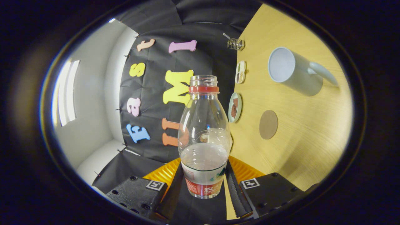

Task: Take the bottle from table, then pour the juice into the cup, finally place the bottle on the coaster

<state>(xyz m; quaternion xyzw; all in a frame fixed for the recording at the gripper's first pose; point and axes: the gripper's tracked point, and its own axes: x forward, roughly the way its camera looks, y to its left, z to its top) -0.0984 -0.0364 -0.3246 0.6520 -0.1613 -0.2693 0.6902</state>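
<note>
A clear plastic bottle (203, 131) with a red neck ring and no cap sits between my fingers. My gripper (203, 190) is shut on its labelled lower part, with one finger (175, 193) on each side. Pale liquid fills roughly the bottom third of the bottle. The view is rolled, so the wooden table (306, 147) stands to the right of the bottle. A white mug (293, 73) with its handle on the far side rests on the table beyond the bottle's mouth; its opening looks empty. A round brown coaster (268, 124) lies between the mug and my fingers.
Along the table's back edge, by the black cloth wall, are a small round dish (235, 107) with brown pieces, a narrow oblong dish (240, 72) and a small glass item (235, 44). A white wall with a window (67, 92) lies to the left.
</note>
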